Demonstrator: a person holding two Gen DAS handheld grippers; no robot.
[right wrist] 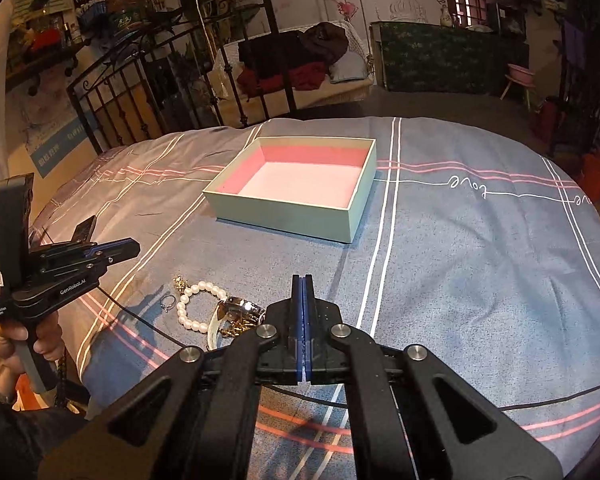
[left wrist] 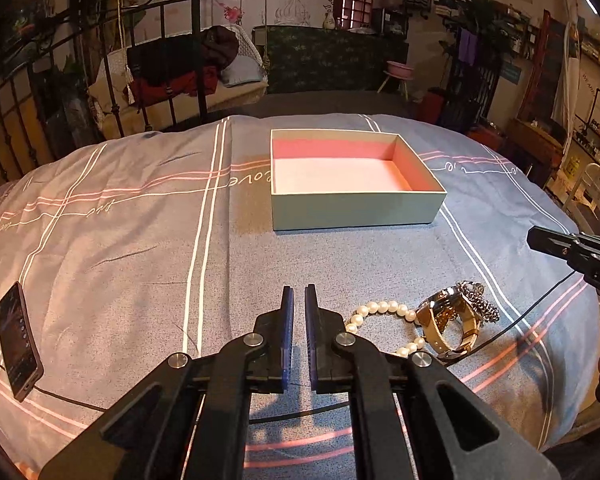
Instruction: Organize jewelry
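L claw (left wrist: 299, 292) hovers over bedspread (left wrist: 140, 248), jaws a slit apart, empty; R claw (right wrist: 302, 280) pressed together, empty. Pearls (left wrist: 380, 308), watch (left wrist: 448, 320) & ring (right wrist: 168, 302) near front edge; box (left wrist: 352, 212) mid-bed w/ bare cloth between

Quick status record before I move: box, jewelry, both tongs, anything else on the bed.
box: open, pale green, pink inside, nothing in it
jewelry: pearl bracelet, wristwatch, small ring, dark chain piece, clustered on bedspread, none boxed
left tongs: narrow gap, holding nothing
right tongs: shut, holding nothing
other: phone with cable at left
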